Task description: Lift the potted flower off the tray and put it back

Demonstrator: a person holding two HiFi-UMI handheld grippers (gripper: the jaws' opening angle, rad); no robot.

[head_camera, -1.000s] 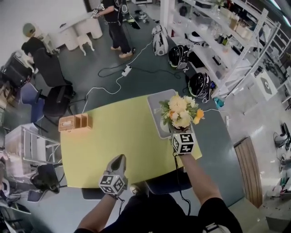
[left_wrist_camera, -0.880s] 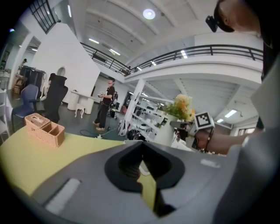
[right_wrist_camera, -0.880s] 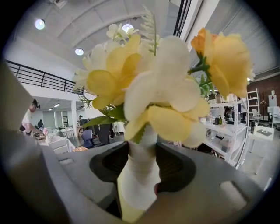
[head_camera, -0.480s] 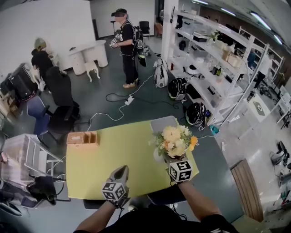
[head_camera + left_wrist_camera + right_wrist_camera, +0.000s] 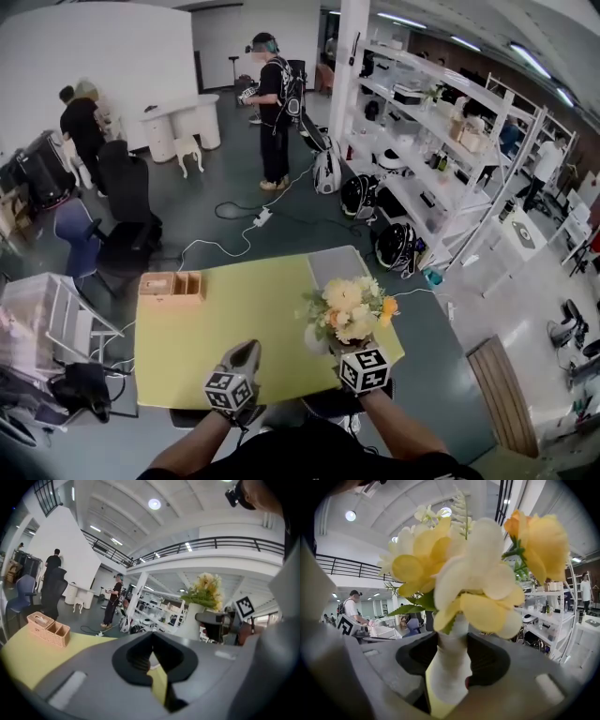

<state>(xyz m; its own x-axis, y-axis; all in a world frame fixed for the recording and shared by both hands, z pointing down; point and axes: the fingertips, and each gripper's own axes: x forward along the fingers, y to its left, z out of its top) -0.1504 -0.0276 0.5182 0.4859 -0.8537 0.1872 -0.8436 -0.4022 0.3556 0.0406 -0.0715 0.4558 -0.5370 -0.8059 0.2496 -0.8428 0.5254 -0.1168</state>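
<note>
**A:** Head view first: where do we have the flower (image 5: 345, 309)?

**B:** Off the tray (image 5: 336, 264), on our side of it, up in the air over the bench (image 5: 206, 319). Our right gripper (image 5: 334, 351) carries it. Our left gripper (image 5: 245, 349) hangs well to the left of the tray.

**A:** Left gripper view?

**B:** Its fingers (image 5: 136, 658) are pressed together with nothing between them. The flower shows off to the right, clear of the bench.

**A:** Right gripper view?

**B:** There our fingers are clenched on the narrow white pot (image 5: 447, 667), just under the blooms.

**A:** How do we think it will handle?

**B:** We judge it light but top-heavy, since the bouquet spreads far wider than the pot. The pot looks stiff and smooth, so it may be slippery, and it could break if dropped. The petals look soft and easy to crush. We'd take hold on the pot, never the blooms, hold it upright, and set it down gently on the tray.
</note>
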